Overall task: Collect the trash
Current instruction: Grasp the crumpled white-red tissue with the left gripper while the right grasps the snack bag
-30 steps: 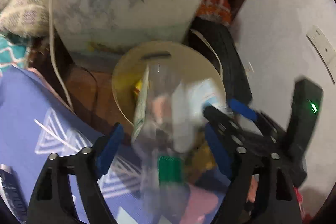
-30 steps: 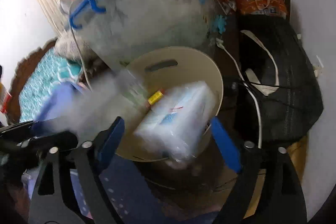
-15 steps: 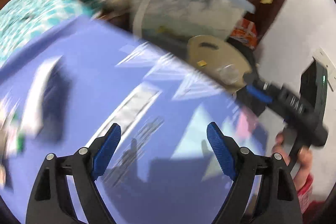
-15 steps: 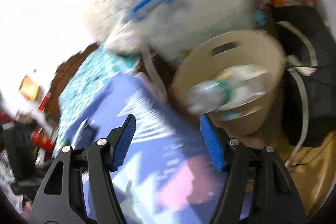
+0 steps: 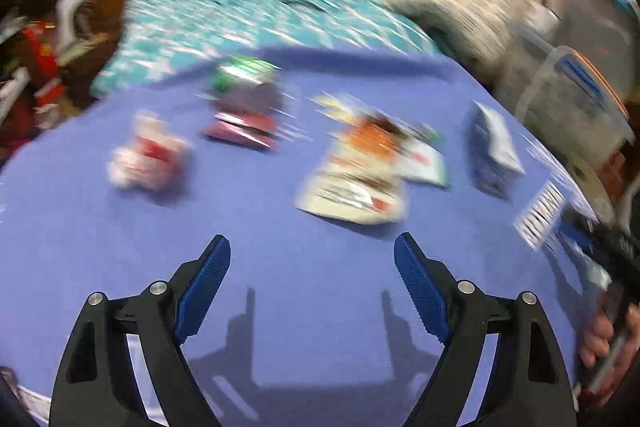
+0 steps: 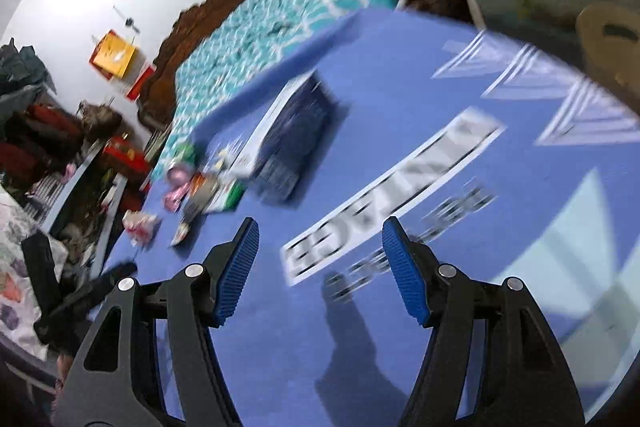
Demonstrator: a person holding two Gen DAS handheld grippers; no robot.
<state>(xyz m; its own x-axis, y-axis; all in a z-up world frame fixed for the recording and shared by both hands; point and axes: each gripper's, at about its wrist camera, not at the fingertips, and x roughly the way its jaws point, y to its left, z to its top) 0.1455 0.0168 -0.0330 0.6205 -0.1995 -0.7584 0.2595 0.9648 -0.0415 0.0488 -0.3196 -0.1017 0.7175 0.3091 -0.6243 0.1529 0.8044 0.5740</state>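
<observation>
Left hand-held gripper (image 5: 312,255): jaws spread wide with nothing between them, poised above the blue printed sheet (image 5: 280,287) that covers the bed. Right hand-held gripper (image 6: 320,247): jaws likewise apart and unloaded, over the sheet's lettered panel.

The remaining trash lies scattered on the sheet ahead of the left gripper: a crumpled red-and-white wrapper (image 5: 150,157) at left; a green-topped can-like item (image 5: 244,81) with a pink packet (image 5: 242,131) just beside it; an orange-and-white snack packet (image 5: 358,173) nearest the jaws; and a dark blue carton (image 5: 494,151) at right. The beige waste bin (image 6: 610,43) stands off the sheet's far edge, well apart from most of the litter.

Both views are strongly motion-blurred, so item edges are uncertain.

Likely hazards: a fast approach may overshoot the flat snack packet, and jaws closing on it could pinch the soft sheet instead, dragging neighbouring pieces. The thin packet may also slip from the pads during the long carry to the bin. The two grippers work close together and could collide.
</observation>
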